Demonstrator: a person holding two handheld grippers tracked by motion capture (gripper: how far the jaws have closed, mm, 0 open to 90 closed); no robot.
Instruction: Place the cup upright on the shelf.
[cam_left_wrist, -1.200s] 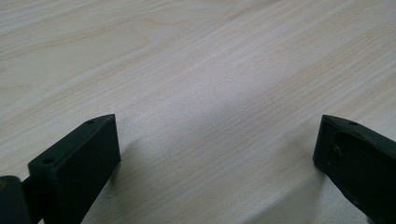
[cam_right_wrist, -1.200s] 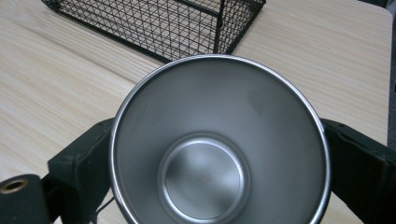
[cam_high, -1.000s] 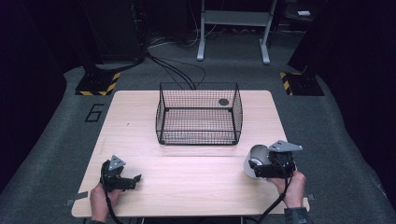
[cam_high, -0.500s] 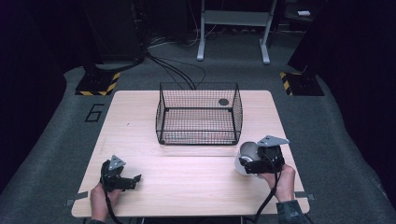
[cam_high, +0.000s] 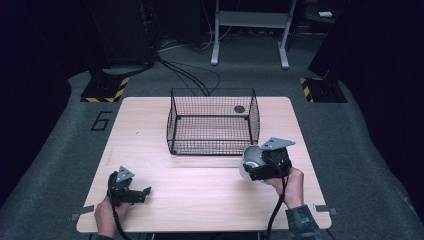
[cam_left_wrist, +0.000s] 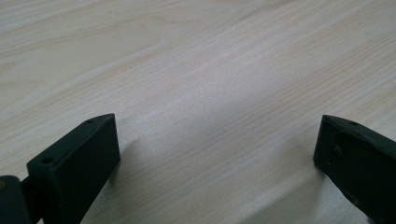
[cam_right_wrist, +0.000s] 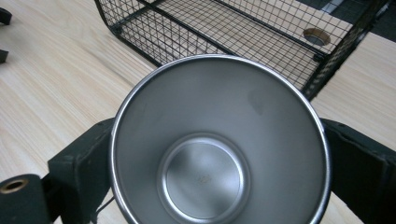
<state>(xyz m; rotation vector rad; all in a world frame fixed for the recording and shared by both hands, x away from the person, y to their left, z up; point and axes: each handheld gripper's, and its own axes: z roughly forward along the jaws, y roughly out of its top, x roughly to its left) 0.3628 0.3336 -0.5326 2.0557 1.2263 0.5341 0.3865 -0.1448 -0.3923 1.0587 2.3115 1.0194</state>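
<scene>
Dark room, grey floor, 1 pale wooden table (cam_high: 200, 200) at centre.

1 steel cup (cam_right_wrist: 219, 144), clamped between the 2 jaws of the right gripper (cam_high: 257, 165), held just above the near right part of the table, tipped on its side. Long axis roughly level, open mouth turned toward the gripper's own camera, base pointing away toward the basket. Inside bare and shiny, nothing in it.

1 black wire basket (cam_high: 212, 125) just beyond the cup, at the far middle of the table, open at the top, near wall close to the cup's base but apart from it. 1 small dark round thing (cam_high: 239, 109) lying in the basket's far right corner; kind not clear.

Probably a lift over the near wall and a drop inside next, so cup height against that rim matters most. Right hand far nearer the basket.

1 left gripper (cam_high: 131, 192), jaws spread wide and holding nothing, resting low at the near left over bare wood, well apart from cup and basket.
</scene>
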